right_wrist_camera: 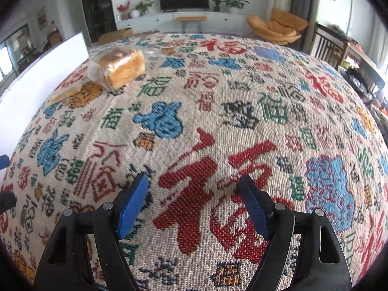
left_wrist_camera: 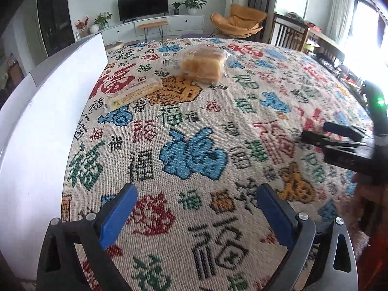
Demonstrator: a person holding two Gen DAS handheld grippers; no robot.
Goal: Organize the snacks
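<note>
- Bagged bread loaf [left_wrist_camera: 202, 66] lies upper centre of the left view on the patterned cloth [left_wrist_camera: 194, 126].
- Long wrapped snack [left_wrist_camera: 133, 93] just left of it, beside a white board [left_wrist_camera: 48, 111].
- Left gripper [left_wrist_camera: 196, 206] and right gripper [right_wrist_camera: 194, 198]: both spread wide, empty.

Under my left hand-held gripper [left_wrist_camera: 197, 212] and my right hand-held gripper [right_wrist_camera: 195, 200] the surface is covered by a coarse woven cloth [left_wrist_camera: 194, 126], rough and matt, its coloured characters made of thick visible stitches. My fingers [left_wrist_camera: 118, 215] look like matt black plastic with smooth blue pads and small bright metal pins at the joints. The bread loaf [left_wrist_camera: 202, 64] sits in thin, clear, slightly glossy plastic wrap, the long snack packet [left_wrist_camera: 133, 92] has a shiny printed film, and the white board [left_wrist_camera: 36, 126] beside the cloth is smooth and matt.
</note>
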